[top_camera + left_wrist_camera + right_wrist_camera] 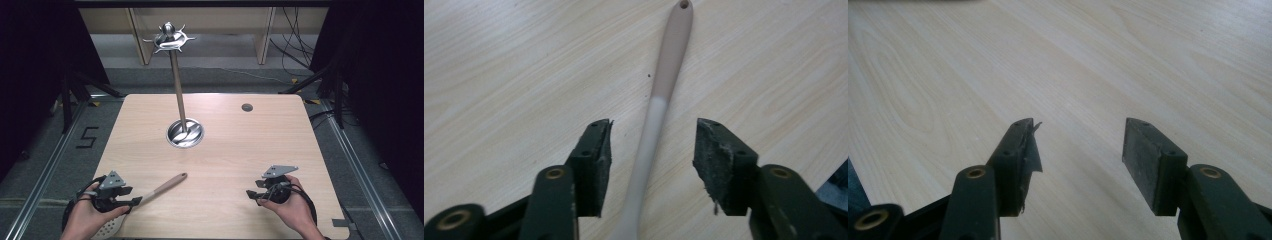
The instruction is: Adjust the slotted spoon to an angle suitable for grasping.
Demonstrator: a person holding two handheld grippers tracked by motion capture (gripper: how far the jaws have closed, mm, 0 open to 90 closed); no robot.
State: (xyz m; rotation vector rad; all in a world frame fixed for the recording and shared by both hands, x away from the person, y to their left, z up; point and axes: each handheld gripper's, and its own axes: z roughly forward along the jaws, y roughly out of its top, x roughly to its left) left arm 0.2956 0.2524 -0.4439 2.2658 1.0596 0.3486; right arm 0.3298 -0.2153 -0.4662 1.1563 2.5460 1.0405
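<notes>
Left claw (654, 145) wide, straddling slotted spoon's handle (659, 105) without pressing it; right claw (1082, 147) wide, over bare worktop (1098, 60).

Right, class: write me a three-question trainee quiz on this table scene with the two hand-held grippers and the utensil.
1. True or false: the left gripper has its jaws clamped on the utensil handle.
2. What stands behind the table's middle? A) metal hook stand B) kettle C) stack of plates
3. Fill in: the jaws of the right gripper hold ____.

Key: 1 false, the handle lies between open jaws, untouched. 2 A. 3 nothing; bare wooden table lies ahead.
</notes>
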